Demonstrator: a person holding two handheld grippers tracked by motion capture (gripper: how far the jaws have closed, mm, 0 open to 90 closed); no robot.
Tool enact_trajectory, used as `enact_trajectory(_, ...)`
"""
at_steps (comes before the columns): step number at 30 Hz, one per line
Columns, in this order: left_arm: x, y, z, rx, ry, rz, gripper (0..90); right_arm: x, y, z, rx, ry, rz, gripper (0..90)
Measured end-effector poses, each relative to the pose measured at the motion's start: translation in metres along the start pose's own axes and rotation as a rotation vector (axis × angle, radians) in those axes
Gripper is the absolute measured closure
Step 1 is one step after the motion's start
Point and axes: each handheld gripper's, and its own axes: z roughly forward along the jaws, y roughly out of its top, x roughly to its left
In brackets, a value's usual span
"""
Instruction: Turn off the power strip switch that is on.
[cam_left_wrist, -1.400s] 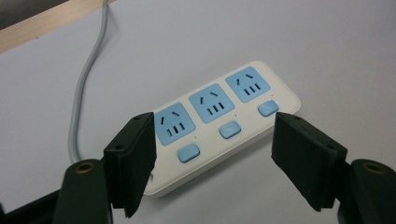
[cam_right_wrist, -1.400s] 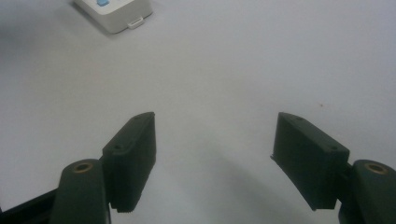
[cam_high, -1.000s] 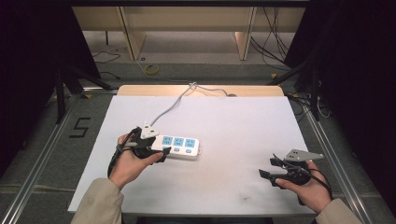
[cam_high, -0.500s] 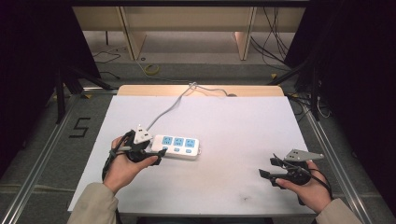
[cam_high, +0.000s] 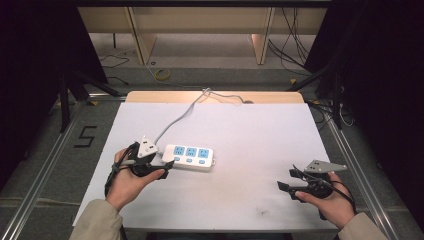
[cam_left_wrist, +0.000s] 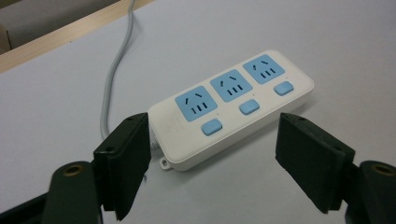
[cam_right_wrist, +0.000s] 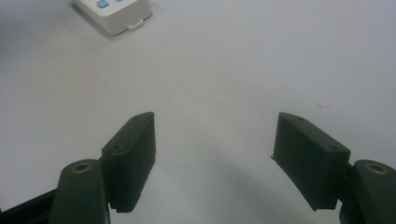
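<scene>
A white power strip with three blue sockets and three blue switches lies on the white table; its grey cable runs to the far edge. My left gripper is open just left of the strip's near end; the left gripper view has the strip a little beyond the wide-apart jaws, with nothing between them. My right gripper is open over bare table at the front right, far from the strip. The strip's end corner appears at the top left of the right gripper view.
The white table sheet has a wooden strip along its far edge. Metal rails flank the table on both sides, and a "5" is marked on the floor at left. Shelving and loose cables lie beyond the far edge.
My left hand and gripper drew back to the left, away from the strip's end, then eased slightly toward it. The strip and the right gripper stayed put.
</scene>
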Motion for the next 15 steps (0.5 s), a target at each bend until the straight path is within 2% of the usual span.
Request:
enact_trajectory(6, 0.005, -0.006, -0.001, -0.016, -0.001, 0.003, 26.2, 0.000, 0.000, 0.000, -0.003, 0.001, -0.001, 29.8)
enact_trajectory(15, 0.016, -0.021, -0.003, -0.032, 0.022, -0.007, 25.7, 0.002, 0.000, -0.001, -0.006, 0.003, -0.006, 29.4)
